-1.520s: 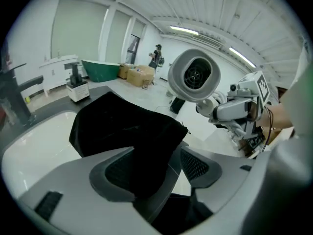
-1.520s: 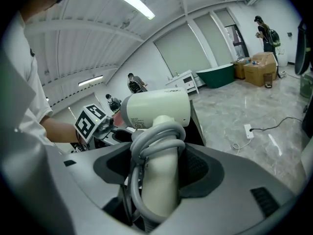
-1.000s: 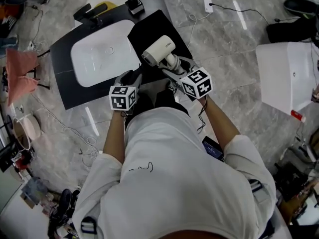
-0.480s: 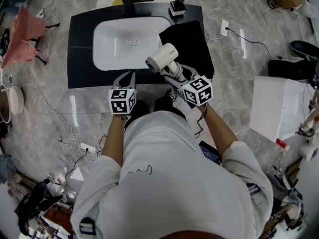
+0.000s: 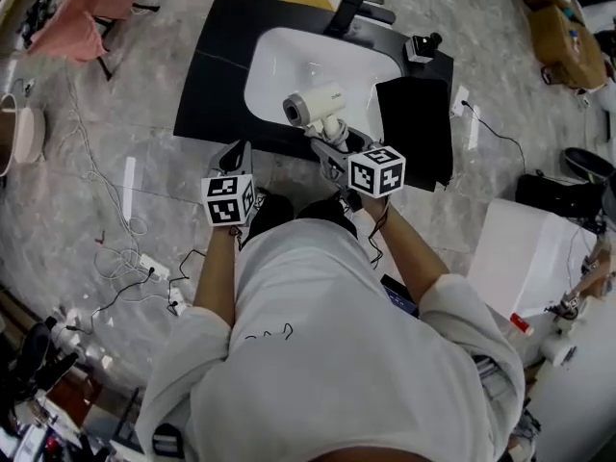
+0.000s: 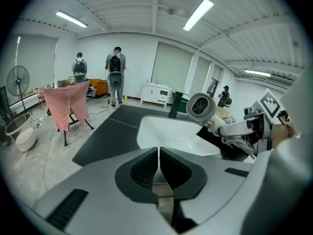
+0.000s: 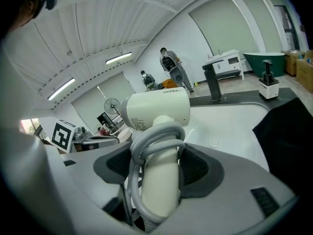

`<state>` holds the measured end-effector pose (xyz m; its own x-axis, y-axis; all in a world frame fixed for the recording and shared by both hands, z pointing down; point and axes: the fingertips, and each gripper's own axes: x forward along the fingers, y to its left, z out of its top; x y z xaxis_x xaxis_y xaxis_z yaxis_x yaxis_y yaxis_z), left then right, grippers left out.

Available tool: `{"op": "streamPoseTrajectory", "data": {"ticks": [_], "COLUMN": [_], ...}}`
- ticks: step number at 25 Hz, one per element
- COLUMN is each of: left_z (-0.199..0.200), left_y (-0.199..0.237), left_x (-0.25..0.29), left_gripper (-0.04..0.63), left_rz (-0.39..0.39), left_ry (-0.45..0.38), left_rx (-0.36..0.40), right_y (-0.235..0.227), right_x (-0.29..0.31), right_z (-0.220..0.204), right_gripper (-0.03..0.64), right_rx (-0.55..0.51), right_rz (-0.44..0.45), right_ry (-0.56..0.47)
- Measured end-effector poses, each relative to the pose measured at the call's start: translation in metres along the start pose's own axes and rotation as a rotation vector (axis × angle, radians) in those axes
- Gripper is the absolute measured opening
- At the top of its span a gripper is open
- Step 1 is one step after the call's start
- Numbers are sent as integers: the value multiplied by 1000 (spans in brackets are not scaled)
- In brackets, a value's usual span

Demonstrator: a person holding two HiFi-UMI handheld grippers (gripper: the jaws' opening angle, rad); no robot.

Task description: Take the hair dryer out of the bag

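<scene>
A white hair dryer [image 5: 313,107] with its cord wound round the handle is held up over the front of the white sink basin [image 5: 289,65]. My right gripper [image 5: 330,144] is shut on the handle; in the right gripper view the hair dryer [image 7: 156,112] stands upright between the right gripper's [image 7: 159,173] pads. The black bag [image 5: 414,128] lies flat on the counter right of the basin, apart from the dryer. My left gripper [image 5: 234,154] hangs left of the dryer at the counter's front edge; in its own view the left gripper [image 6: 159,153] is shut with nothing in it.
The basin sits in a black countertop [image 5: 217,75] with a black faucet [image 5: 361,8] and a small dispenser [image 5: 421,46] behind. A pink cloth on a stand [image 6: 66,104] and a fan stand left. Cables lie on the floor [image 5: 125,258]. A white box [image 5: 520,248] stands right.
The dryer has moved from above the black bag to over the basin, still in my right gripper. My left gripper's jaws have closed, empty, and it has moved along with the right one.
</scene>
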<state>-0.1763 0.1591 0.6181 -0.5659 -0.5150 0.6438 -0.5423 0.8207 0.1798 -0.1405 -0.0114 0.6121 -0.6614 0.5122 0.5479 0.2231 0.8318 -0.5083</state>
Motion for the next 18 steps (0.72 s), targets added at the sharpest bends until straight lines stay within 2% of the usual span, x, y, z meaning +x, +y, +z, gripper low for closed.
{"op": "streamPoseTrajectory", "data": {"ticks": [7, 12, 18], "left_z": [-7, -9, 6], "left_y": [80, 99, 107], "left_x": [-36, -42, -16], "left_gripper": [29, 29, 29], "left_rz": [34, 34, 48], "left_ry": [-22, -35, -47], "left_rx": [-34, -67, -109], "right_y": [64, 90, 81], "right_x": [78, 97, 122], "right_z": [5, 2, 19], "right_gripper": [282, 282, 282], "right_rx": [-24, -53, -85], "right_rz": [31, 41, 56], "right_ry": [59, 117, 156]}}
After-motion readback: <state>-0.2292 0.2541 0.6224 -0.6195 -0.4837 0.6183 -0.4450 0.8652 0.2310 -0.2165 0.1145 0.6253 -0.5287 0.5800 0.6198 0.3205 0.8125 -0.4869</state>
